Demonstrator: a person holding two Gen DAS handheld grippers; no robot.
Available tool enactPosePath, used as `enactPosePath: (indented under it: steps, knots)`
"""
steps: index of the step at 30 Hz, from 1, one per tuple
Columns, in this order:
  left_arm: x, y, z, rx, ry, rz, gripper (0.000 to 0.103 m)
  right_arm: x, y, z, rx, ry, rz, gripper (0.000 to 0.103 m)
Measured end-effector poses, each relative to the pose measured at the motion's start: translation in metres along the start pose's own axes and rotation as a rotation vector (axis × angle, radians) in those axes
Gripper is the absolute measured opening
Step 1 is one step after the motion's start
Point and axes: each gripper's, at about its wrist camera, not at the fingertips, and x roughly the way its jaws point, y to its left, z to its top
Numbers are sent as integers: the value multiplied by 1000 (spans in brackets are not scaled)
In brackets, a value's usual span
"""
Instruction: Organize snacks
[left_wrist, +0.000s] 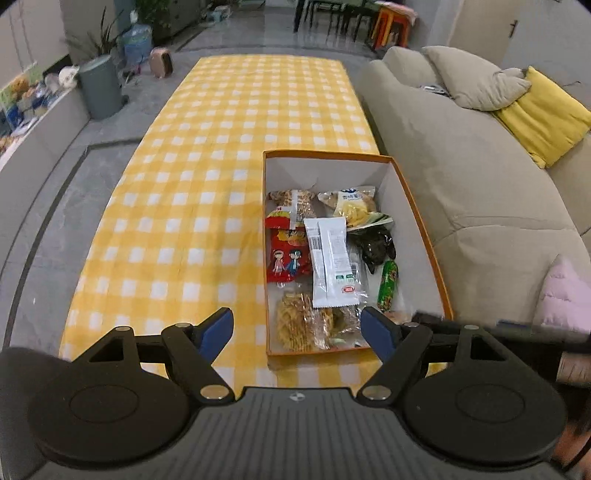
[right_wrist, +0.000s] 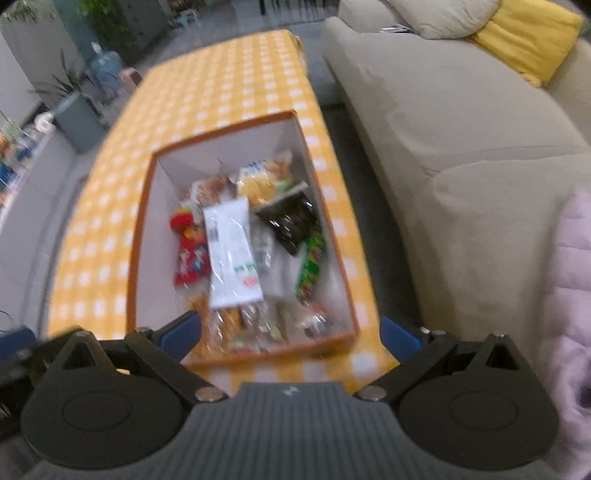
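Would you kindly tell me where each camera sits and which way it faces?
Left wrist: sits on the left tool, tilted down at the checked table and the snack box; its open blue fingers show.
Right wrist: sits on the right tool, open, tilted down over the box, blurred.
Shared: box, white packet, table, sofa.

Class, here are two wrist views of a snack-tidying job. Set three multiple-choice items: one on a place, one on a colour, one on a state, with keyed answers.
1. The snacks lie
A. in the box
B. on the sofa
C. on the floor

2. The tablecloth is checked white and
A. blue
B. yellow
C. green

3. The left tool is
A. shut on a packet
B. shut, empty
C. open, empty

Answers: A, packets fill the box; B, yellow checks show; C, its pads stand apart with nothing gripped.
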Motion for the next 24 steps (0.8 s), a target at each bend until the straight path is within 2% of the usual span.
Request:
enactPosePath:
  steps: [2,5,9,12,18,24]
  knots:
    - [-2,-1,7,9,33,12,92,-8,2,0,-12,25,-41,100]
    - [-2,-4,16,50,46,-16,92,-19,8,0,-23,58,-59,100]
    - [6,-6,27,55,83,-8,92,-28,22,3,-49,91,-48,100]
    - [19,-8,32,83,117,-1,91,-30,31,10,-46,157,-33,100]
    - [30,1,39,41,189,-21,91,-27,44,22,-89,171,-70,100]
    - [31,2,42,49,203,-22,91,-24,47,28,-104,186,-54,100]
